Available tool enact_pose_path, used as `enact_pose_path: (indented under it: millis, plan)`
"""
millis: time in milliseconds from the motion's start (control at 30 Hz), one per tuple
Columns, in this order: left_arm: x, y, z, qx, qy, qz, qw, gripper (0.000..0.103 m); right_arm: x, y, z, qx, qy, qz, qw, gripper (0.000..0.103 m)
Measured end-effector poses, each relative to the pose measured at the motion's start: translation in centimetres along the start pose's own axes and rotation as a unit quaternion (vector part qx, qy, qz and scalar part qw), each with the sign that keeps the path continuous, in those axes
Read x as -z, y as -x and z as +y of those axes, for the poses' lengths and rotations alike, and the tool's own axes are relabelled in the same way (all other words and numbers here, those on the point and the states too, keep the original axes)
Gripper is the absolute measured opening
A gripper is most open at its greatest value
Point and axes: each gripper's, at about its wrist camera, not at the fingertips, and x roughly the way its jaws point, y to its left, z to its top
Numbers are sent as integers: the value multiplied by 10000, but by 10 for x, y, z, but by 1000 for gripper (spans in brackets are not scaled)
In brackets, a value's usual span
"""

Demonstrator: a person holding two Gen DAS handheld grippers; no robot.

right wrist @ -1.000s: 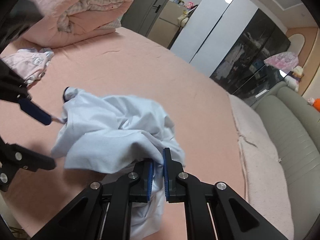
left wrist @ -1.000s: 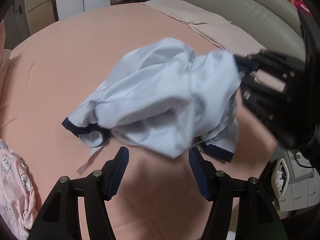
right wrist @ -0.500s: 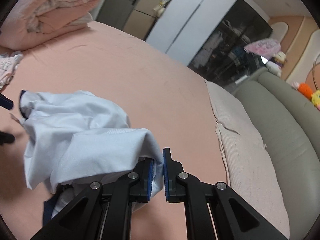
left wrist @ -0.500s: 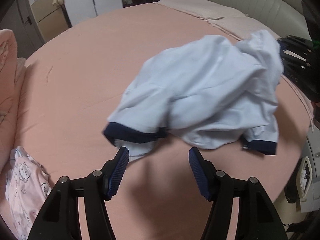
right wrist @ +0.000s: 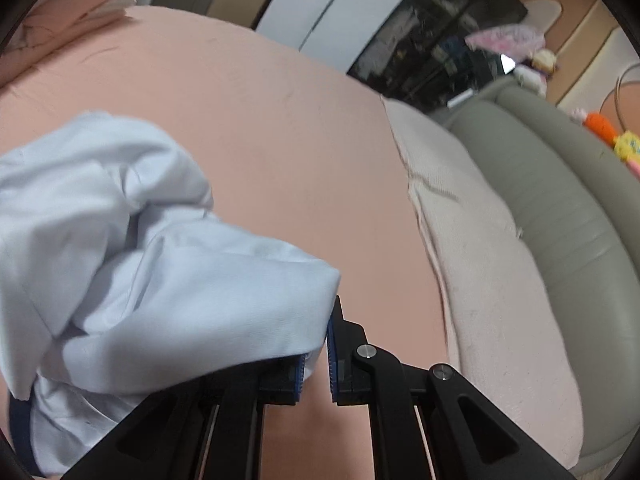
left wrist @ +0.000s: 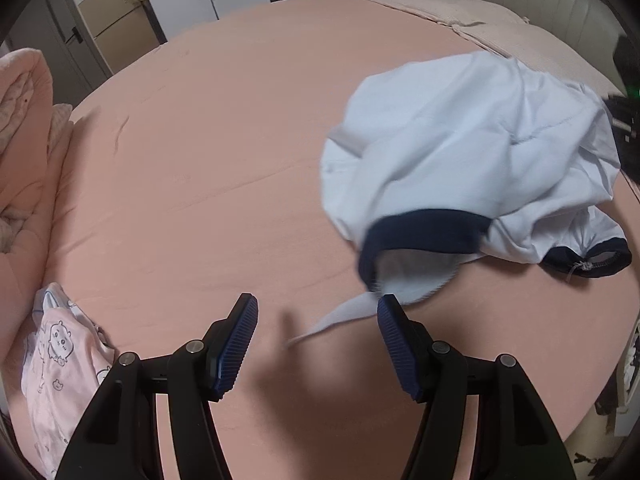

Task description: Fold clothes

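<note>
Fingers [right wrist: 334,354] pinching shirt [right wrist: 132,248], R view only

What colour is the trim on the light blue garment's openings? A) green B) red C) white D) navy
D: on the light blue garment, lying bunched on the pink bed, a navy band edges the nearest opening, with another at the far cuff.

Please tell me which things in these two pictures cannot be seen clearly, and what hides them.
- Right wrist view: the left finger of the right gripper is covered by the light blue garment, so the grip cannot be confirmed.
- Right wrist view: the garment is cut off by the left edge.
- Left wrist view: the garment's type is unclear, since it is bunched and blurred.
- Left wrist view: the pink printed garment is cut off by the left edge.
</note>
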Motion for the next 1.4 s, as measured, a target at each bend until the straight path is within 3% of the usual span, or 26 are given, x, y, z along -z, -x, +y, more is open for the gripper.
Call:
enact_pose_path:
  millis: [133, 267, 433, 533, 667, 767, 900, 933, 967, 1000, 1033, 1067, 1200, 1400]
  plan:
    - [-1, 3, 2, 221, 192, -48, 9996, 60, 10, -8, 3, 36, 79, 136, 9999, 6]
    - [-4, 9, -6, 736, 336, -115, 9967, 60, 16, -11, 5, -71, 29, 213, 9997, 6]
    - [-30, -16, -54, 416, -102, -109, 9990, 60, 23, -6, 5, -284, -113, 212, 9993, 6]
    - [-38, -28, -60, 381, 36, -13, 9993, 58, 23, -5, -3, -438, -316, 273, 9982, 6]
    - [-47, -31, -58, 605, 376, 12, 9975, 29, 22, 3, -10, -650, -561, 276, 9959, 8]
    - [-45, -27, -57, 782, 563, 21, 9953, 19, 22, 10, -12, -716, -615, 275, 9952, 9]
    - [-40, -21, -55, 1020, 795, 30, 9916, 16, 25, 31, -18, -680, -706, 268, 9948, 10]
    - [-39, -20, -54, 1079, 853, 32, 9905, 16, 27, 41, -19, -675, -713, 150, 9951, 12]
    - [-45, -17, -50, 1120, 907, 38, 9895, 15, 30, 51, -20, -669, -716, 18, 9952, 23]
    - [-51, -17, -48, 1142, 952, 38, 9889, 15, 32, 62, -21, -664, -719, -114, 9951, 43]
    - [-49, -15, -47, 1163, 961, 33, 9885, 15, 33, 71, -20, -665, -692, -259, 9950, 55]
    - [-46, -11, -43, 1186, 945, 28, 9884, 15, 34, 81, -18, -667, -660, -406, 9948, 73]
    - [-33, 5, -31, 1249, 865, -5, 9884, 15, 35, 111, -6, -827, -528, -823, 9918, 76]
    - [-11, 26, -17, 1287, 689, -100, 9892, 15, 22, 132, 40, -1486, -244, -1139, 9820, 76]
